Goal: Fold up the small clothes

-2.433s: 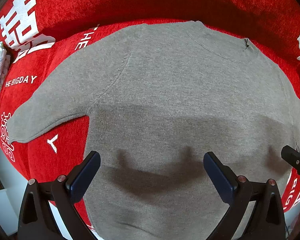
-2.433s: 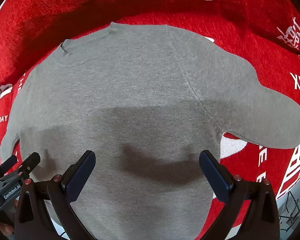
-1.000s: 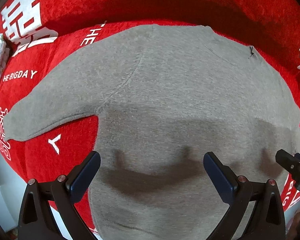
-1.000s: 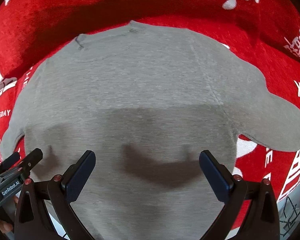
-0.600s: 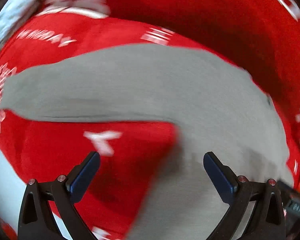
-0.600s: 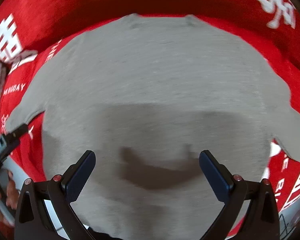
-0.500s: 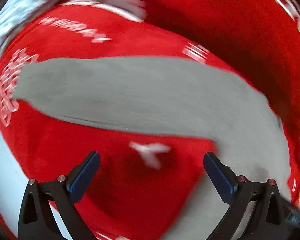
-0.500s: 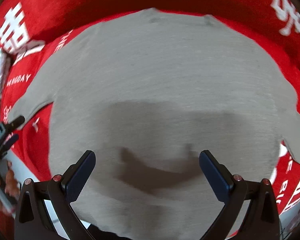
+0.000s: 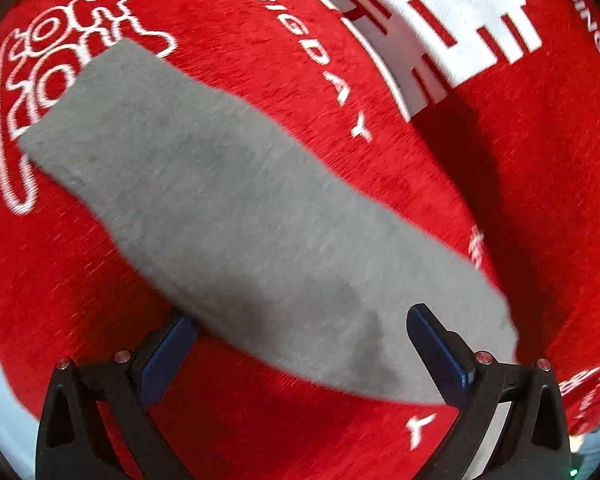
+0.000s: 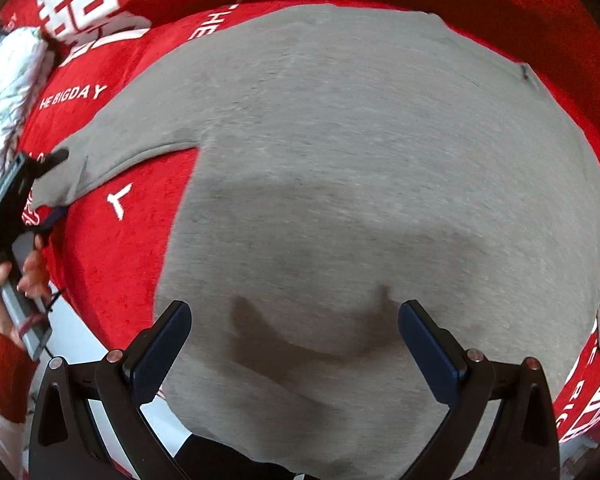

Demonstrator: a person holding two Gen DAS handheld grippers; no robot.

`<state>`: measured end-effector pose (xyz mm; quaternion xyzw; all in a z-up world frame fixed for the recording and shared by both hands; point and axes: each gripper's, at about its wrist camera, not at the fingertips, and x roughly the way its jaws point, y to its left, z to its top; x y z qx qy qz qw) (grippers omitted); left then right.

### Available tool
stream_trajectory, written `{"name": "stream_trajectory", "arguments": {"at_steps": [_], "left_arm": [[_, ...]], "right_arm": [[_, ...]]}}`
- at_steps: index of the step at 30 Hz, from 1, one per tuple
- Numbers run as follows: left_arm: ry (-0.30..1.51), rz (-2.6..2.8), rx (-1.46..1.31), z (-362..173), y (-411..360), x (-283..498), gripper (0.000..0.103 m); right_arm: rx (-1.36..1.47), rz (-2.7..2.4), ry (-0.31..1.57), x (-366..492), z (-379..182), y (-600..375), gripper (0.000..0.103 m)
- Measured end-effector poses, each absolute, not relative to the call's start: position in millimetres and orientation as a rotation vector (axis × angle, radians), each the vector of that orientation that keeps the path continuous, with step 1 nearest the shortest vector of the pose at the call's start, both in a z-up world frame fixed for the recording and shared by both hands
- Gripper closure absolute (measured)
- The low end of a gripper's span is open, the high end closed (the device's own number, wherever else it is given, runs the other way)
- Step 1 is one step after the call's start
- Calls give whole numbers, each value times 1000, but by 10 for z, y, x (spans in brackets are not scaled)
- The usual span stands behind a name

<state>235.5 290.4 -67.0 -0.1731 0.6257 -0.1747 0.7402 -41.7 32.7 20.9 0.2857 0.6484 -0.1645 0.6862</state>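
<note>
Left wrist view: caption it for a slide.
Open left tongs straddle the grey sweater sleeve, which lies flat across the red blanket with white lettering.

Grey knit sweater [image 10: 360, 160]: hem cut off at right-wrist frame bottom, right sleeve cut at edge. White patterned cloth [image 10: 8, 80] partly out of frame.

Plain grey sweater [image 10: 360, 152] — red blanket [image 9: 480, 160], white lettering.
</note>
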Motion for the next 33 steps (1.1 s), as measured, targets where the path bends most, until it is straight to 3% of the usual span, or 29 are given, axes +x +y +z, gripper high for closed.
{"name": "stream_trajectory", "arguments": {"at_steps": [1,3,4,6,7,8,17,25,33], "left_arm": [[1361,-385,-391,-669,2904,2392,0],[1340,-379,-393,-663,2910,2424,14],[1341,-374,-390,-683,2935,2466,36],[1330,-361,-392,-694,2977,2491,60],[1325,-388,-411,-702,3023,2530,81],[1325,-429,-444,-708,3043,2541,89],[1209,-730,-395,-146,2675,2435,89],[1122,-1072,-261,447,1590,1979,89],[1204,-1338,-93,465,198,858,89]], "right_arm": [[639,-366,1451,-411,224,348,0],[638,-363,1445,-381,237,374,0],[640,-363,1440,-382,251,382,0],[647,-366,1430,-387,259,388,0],[654,-370,1427,-405,257,385,0],[660,-376,1426,-404,241,382,0],[756,-447,1374,-753,281,241,0],[841,-515,1324,-1234,297,-109,0],[964,-633,1231,-1819,284,-658,0]]}}
